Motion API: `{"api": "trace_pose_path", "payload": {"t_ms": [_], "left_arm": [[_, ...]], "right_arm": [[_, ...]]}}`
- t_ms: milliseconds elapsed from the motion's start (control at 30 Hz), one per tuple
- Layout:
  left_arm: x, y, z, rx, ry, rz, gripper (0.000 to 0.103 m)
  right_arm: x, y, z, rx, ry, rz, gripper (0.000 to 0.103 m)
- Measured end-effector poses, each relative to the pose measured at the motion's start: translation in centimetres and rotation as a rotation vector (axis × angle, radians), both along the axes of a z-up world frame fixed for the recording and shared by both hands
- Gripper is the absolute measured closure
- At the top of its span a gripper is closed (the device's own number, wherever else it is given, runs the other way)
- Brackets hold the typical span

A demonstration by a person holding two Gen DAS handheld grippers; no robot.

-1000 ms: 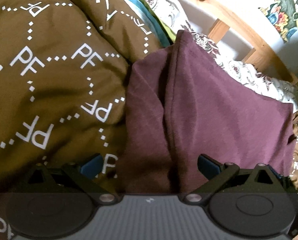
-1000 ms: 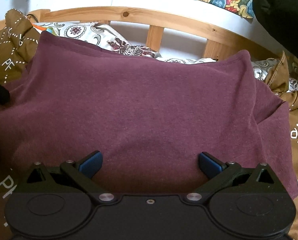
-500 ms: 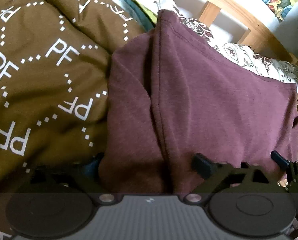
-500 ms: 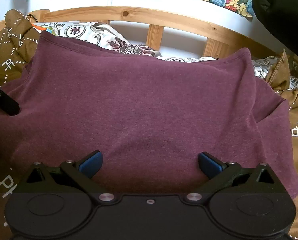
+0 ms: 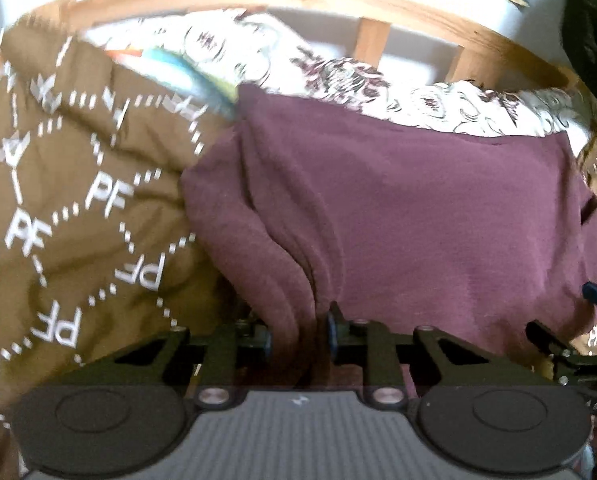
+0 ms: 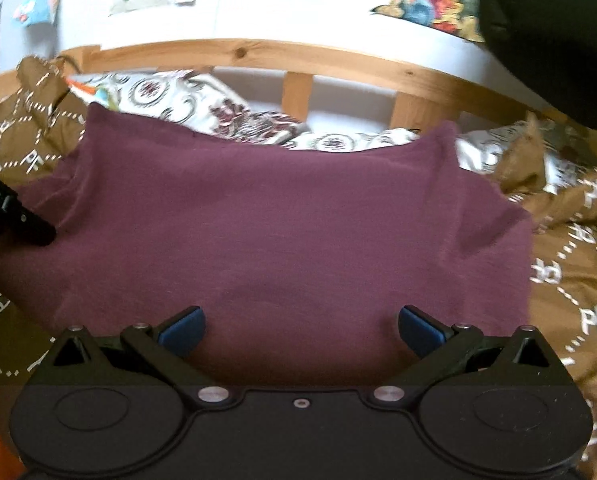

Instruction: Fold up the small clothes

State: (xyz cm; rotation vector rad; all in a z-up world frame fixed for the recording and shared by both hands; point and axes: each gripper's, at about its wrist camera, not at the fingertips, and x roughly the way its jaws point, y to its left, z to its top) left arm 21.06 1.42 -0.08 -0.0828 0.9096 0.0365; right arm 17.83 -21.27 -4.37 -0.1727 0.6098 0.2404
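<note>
Item: maroon garment (image 6: 290, 240), flat on the bed's brown duvet (image 5: 78, 208), long axis across my view. Left tool (image 5: 298, 334) closing, near-left edge bunched between its jaws. Right tool (image 6: 300, 322) released, over near hem centre.

Soft, fairly dim indoor light, perhaps daylight, falls from the wall side, leaving the maroon garment (image 5: 438, 216) dark near the lens, while motion blur smears both views and fisheye bending curves the wooden rail (image 6: 258, 54).
</note>
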Motion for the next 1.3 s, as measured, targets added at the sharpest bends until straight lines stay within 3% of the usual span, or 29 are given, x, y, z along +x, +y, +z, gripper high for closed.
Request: {"api": "trace_pose_path", "payload": {"t_ms": [133, 367, 567, 767, 933, 1033, 1100, 1300], "left_arm": [[-0.5, -2.4, 1.6, 0.075, -0.030, -0.022, 0.079], [-0.2, -6.7, 4.5, 0.128, -0.093, -0.102, 0.081], [0.5, -12.3, 6.3, 0.152, -0.163, -0.226, 0.082], [2.0, -18.6, 6.1, 0.148, -0.178, -0.338, 0.082], [3.7, -22.3, 4.0, 0.075, -0.131, -0.385, 0.079], [3.7, -22.6, 2.8, 0.045, -0.116, -0.402, 0.066], [3.4, -21.9, 2.5, -0.039, -0.112, -0.451, 0.046], [1.4, -19.1, 3.4, -0.203, -0.143, -0.533, 0.019]], "right_arm": [[-0.5, -2.0, 0.6, 0.030, 0.003, -0.044, 0.001], [-0.9, -4.8, 1.5, 0.070, -0.024, -0.083, 0.001], [-2.2, -7.6, 2.0, 0.065, -0.054, -0.118, 0.001], [-3.4, -10.5, 1.5, 0.036, -0.058, -0.181, 0.001], [-4.2, -12.8, 0.6, 0.024, -0.036, -0.241, 0.001], [-4.3, -13.8, -0.2, 0.011, -0.012, -0.268, 0.001], [-4.3, -14.0, -0.6, 0.008, 0.001, -0.275, 0.001], [-4.0, -13.5, -0.8, -0.024, 0.003, -0.258, 0.001]]}}
